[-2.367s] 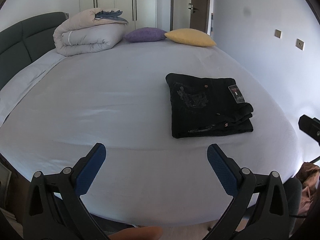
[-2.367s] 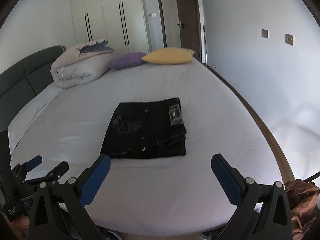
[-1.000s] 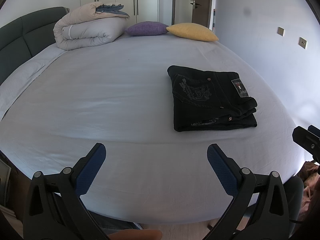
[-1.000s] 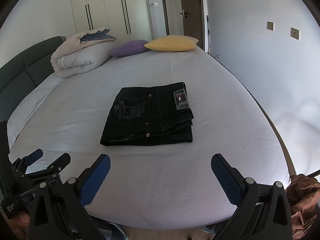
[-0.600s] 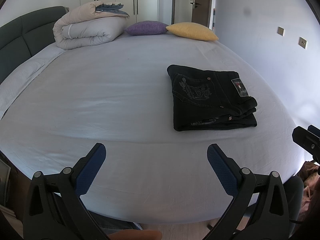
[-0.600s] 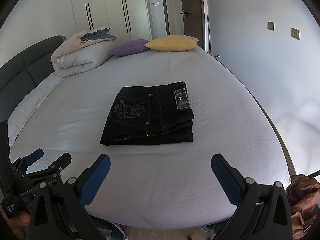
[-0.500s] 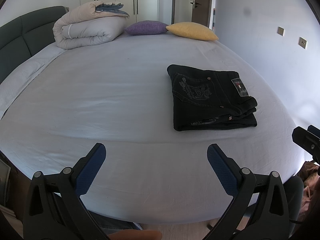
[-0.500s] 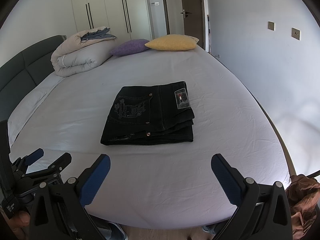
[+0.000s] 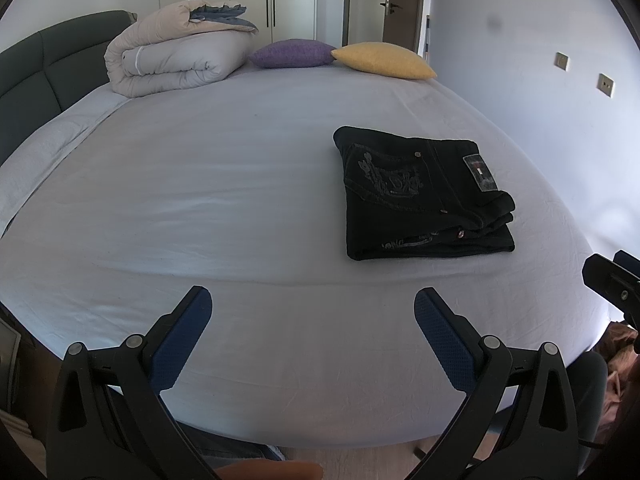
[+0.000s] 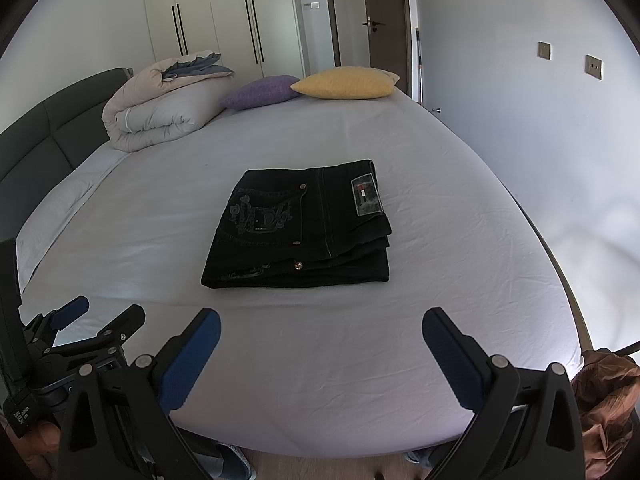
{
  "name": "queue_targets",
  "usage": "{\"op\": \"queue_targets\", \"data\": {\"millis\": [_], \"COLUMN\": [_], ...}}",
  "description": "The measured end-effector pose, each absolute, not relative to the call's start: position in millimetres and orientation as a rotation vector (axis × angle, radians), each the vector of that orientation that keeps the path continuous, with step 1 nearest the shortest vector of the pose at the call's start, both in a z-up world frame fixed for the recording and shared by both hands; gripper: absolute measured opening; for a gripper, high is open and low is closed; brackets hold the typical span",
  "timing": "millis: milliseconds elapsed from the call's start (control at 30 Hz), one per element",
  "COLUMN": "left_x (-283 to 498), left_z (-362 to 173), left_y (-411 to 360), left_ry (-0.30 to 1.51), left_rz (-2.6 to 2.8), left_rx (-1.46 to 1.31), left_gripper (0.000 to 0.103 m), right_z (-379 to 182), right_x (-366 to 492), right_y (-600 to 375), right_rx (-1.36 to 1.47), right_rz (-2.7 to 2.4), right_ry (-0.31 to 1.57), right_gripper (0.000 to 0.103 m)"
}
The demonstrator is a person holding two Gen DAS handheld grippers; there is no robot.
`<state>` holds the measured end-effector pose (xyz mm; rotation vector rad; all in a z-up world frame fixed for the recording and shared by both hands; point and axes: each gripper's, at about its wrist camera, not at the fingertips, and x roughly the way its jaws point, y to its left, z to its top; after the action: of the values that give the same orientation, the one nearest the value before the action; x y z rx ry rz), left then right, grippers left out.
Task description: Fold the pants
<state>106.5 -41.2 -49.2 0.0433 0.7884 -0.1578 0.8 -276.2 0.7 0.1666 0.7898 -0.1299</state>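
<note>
Black pants [image 9: 424, 194] lie folded into a compact rectangle on the white bed sheet [image 9: 224, 184], right of centre in the left wrist view. In the right wrist view the pants [image 10: 304, 226] lie straight ahead, with a patch label on top. My left gripper [image 9: 312, 320] is open and empty, held above the bed's near edge, left of the pants. My right gripper [image 10: 320, 340] is open and empty, just short of the pants. The left gripper [image 10: 96, 320] also shows at the lower left of the right wrist view.
A rolled duvet [image 9: 180, 60], a purple pillow [image 9: 292, 53] and a yellow pillow [image 9: 384, 60] lie at the far end of the bed. A dark headboard [image 9: 40, 68] runs along the left. A wall is at the right. Brown cloth [image 10: 604, 392] lies on the floor.
Both grippers rose slightly and came a little closer over the bed between 2.4 s and 1 s ago. Since then nothing has visibly moved.
</note>
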Motion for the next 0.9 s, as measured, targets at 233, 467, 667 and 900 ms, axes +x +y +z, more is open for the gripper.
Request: {"op": "queue_targets", "data": {"millis": [233, 467, 667, 900], "left_x": [107.3, 107.0, 106.3, 105.3], "left_z": [-50.8, -51.2, -51.9, -53.3], "left_y": [-40.2, -39.6, -39.0, -37.9], "left_ry": [0.794, 0.796, 0.798, 0.805], "left_rz": [-0.163, -0.165, -0.166, -0.168], "left_rx": [0.043, 0.043, 0.044, 0.04], "left_gripper": [0.103, 0.103, 0.103, 0.103], "right_z": [0.9, -0.5, -1.8, -2.5], "right_x": [0.6, -0.3, -0.8, -0.3], "right_y": [-275.6, -274.4, -273.9, -274.1], "right_rx": [0.167, 0.166, 0.166, 0.166], "right_rz": [-0.13, -0.127, -0.124, -0.123], "right_ry": [0.79, 0.793, 0.795, 0.797], "right_gripper": [0.103, 0.103, 0.103, 0.103]}}
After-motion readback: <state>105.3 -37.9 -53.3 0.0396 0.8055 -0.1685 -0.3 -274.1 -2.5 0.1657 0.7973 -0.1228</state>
